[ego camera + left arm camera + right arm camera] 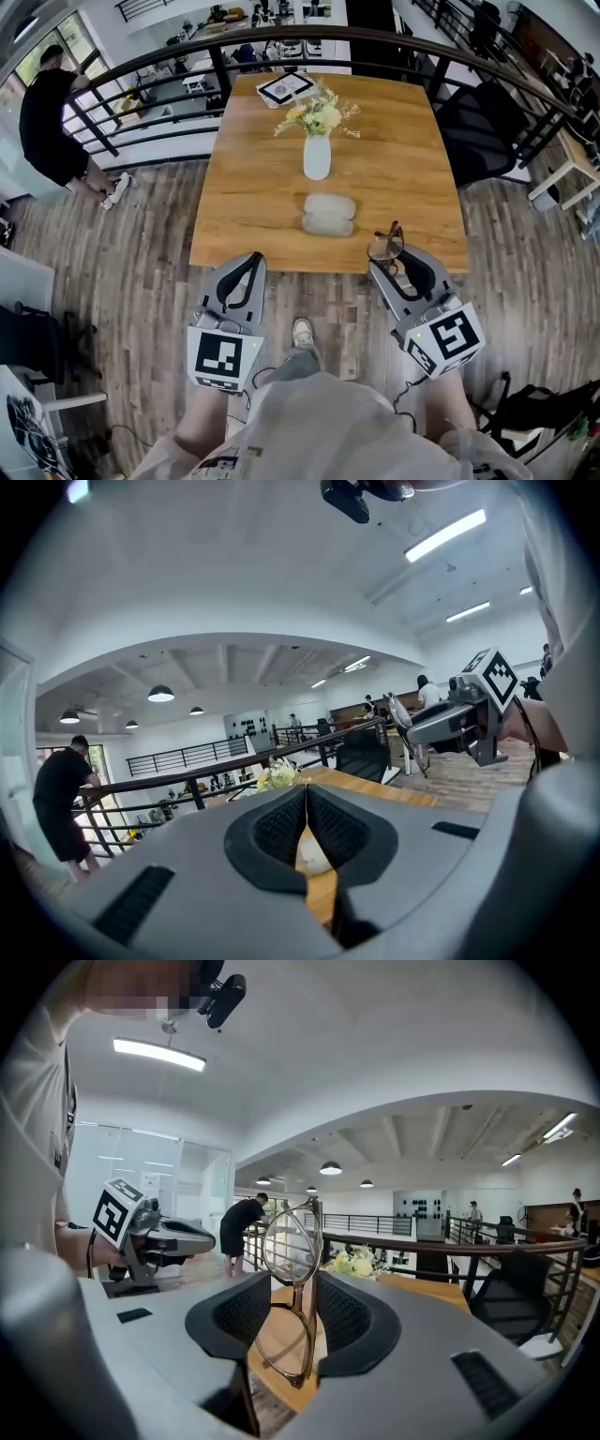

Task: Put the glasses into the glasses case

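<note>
A white vase (317,157) of pale yellow flowers (317,114) stands midway across the wooden table (403,169), nearer its far edge. A marker card (285,87) lies at that far edge. A black chair (483,131) sits beside the right edge, and a person in black (52,127) leans on the dark railing (141,66).

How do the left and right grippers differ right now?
The left gripper is shut on nothing; the right gripper clamps the glasses. The left gripper points nearly straight ahead; the right gripper slants inward. Both are grey and sit at the near edge of the table.
</note>
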Tool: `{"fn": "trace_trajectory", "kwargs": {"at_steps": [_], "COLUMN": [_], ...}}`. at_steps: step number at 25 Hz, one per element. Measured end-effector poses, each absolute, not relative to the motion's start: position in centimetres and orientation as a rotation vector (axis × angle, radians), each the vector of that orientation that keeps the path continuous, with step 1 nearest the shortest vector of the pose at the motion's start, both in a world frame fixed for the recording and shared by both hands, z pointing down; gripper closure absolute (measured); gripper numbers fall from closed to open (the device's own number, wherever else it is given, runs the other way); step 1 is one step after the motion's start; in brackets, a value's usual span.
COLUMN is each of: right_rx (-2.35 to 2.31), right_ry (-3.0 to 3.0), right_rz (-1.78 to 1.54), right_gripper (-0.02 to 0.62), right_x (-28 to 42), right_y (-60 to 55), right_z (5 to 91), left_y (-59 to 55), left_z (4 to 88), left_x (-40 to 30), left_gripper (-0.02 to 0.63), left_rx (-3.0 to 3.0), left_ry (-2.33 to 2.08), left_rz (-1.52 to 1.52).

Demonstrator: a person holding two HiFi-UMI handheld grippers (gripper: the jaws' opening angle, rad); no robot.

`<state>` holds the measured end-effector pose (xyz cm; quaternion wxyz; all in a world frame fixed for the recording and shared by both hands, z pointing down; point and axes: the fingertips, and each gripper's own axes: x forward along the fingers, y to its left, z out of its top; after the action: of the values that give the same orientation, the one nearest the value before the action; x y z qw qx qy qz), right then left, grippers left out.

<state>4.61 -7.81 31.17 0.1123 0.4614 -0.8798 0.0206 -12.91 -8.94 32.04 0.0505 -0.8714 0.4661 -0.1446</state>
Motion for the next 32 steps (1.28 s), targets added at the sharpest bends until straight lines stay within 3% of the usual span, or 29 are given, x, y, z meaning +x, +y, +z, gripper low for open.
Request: {"fn": "trace_trajectory", "kwargs": {"at_steps": [10,32], "right_rx": [1.291,0.841], "right_ry": [-2.549,-2.349], "right_rz": [0.107,0.154], "right_gripper": [0.419,0.419], "right_x": [2.1,6.1], "right_y": [-16.7,-27.1], "right_z": [33.2,44.2], "left_y": [-17.6,-25.0], "left_z": [35.0,41.8], "left_x": [-13.9,-8.2], "left_gripper": [0.586,0.586], "left_rx": [-2.718,-2.676], "left_ry": [1.335,1.503], "left_rz": [-0.497,-0.788]}}
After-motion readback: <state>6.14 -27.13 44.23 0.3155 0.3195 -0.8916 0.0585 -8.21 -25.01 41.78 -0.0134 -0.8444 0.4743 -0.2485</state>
